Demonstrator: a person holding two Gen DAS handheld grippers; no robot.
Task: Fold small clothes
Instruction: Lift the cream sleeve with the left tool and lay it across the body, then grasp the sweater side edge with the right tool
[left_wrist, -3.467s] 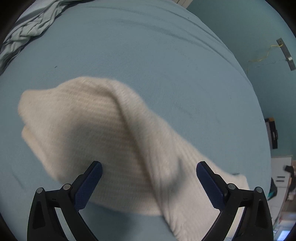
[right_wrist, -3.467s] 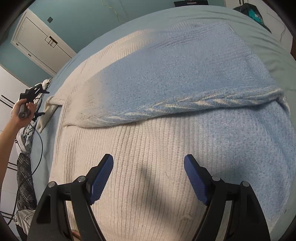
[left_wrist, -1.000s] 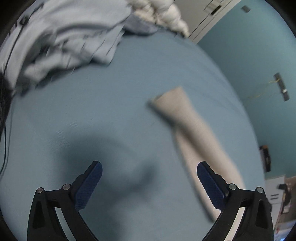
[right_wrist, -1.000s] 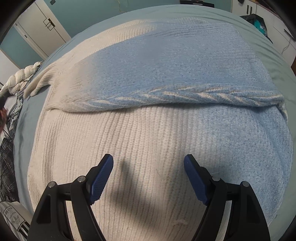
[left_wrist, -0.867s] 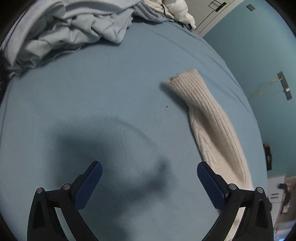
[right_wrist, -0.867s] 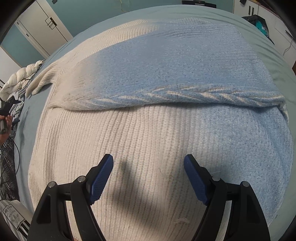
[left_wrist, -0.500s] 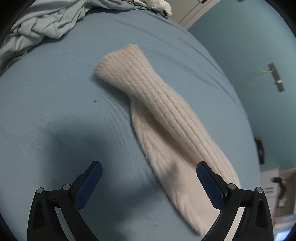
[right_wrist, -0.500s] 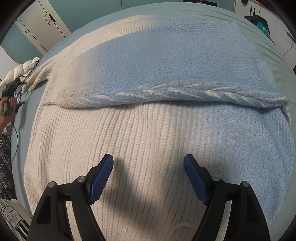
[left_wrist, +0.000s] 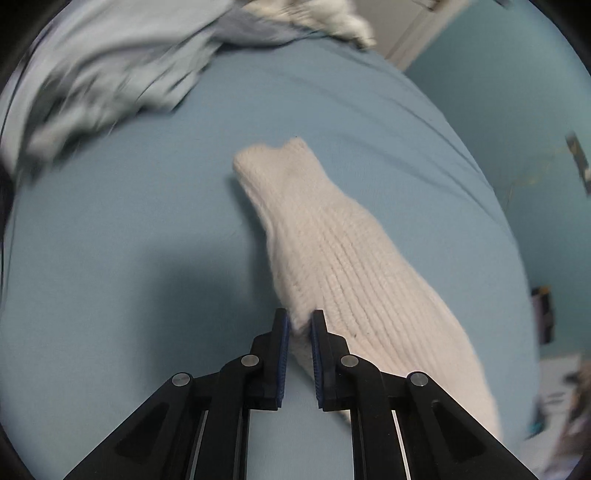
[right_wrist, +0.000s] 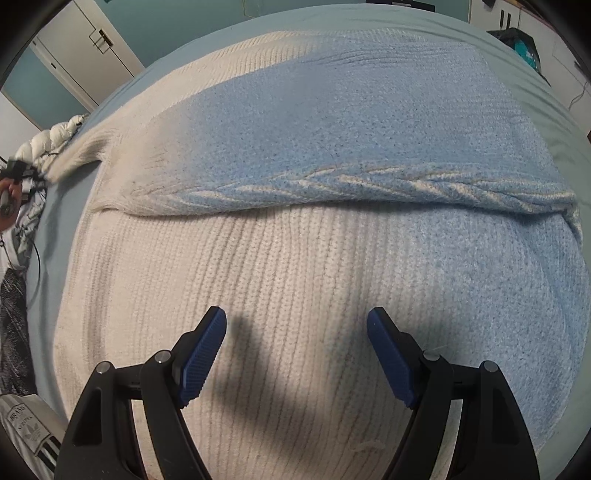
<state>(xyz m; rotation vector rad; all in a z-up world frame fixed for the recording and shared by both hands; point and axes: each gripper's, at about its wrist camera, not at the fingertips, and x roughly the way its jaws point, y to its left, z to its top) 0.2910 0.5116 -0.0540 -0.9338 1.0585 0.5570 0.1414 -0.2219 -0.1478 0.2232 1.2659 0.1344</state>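
Observation:
A cream and light blue knit sweater (right_wrist: 295, 258) lies flat on the blue bed, its lower part folded up along a cable-knit edge (right_wrist: 351, 181). Its cream ribbed sleeve (left_wrist: 332, 258) stretches away across the sheet in the left wrist view. My left gripper (left_wrist: 299, 325) is shut on the sleeve's near edge. My right gripper (right_wrist: 295, 332) is open and empty, just above the cream body of the sweater. The left gripper with the hand that holds it shows small in the right wrist view (right_wrist: 14, 177) at the sleeve's end.
A pile of light blue clothes (left_wrist: 110, 66) and a white puffy item (left_wrist: 325, 18) lie at the far end of the bed sheet (left_wrist: 110, 240). Dark and printed garments (right_wrist: 18, 369) lie off the bed's left side. A teal wall (left_wrist: 517, 92) stands behind.
My left gripper has moved in over the sleeve and closed on its near edge; it was open before. The right gripper has stayed open over the sweater body.

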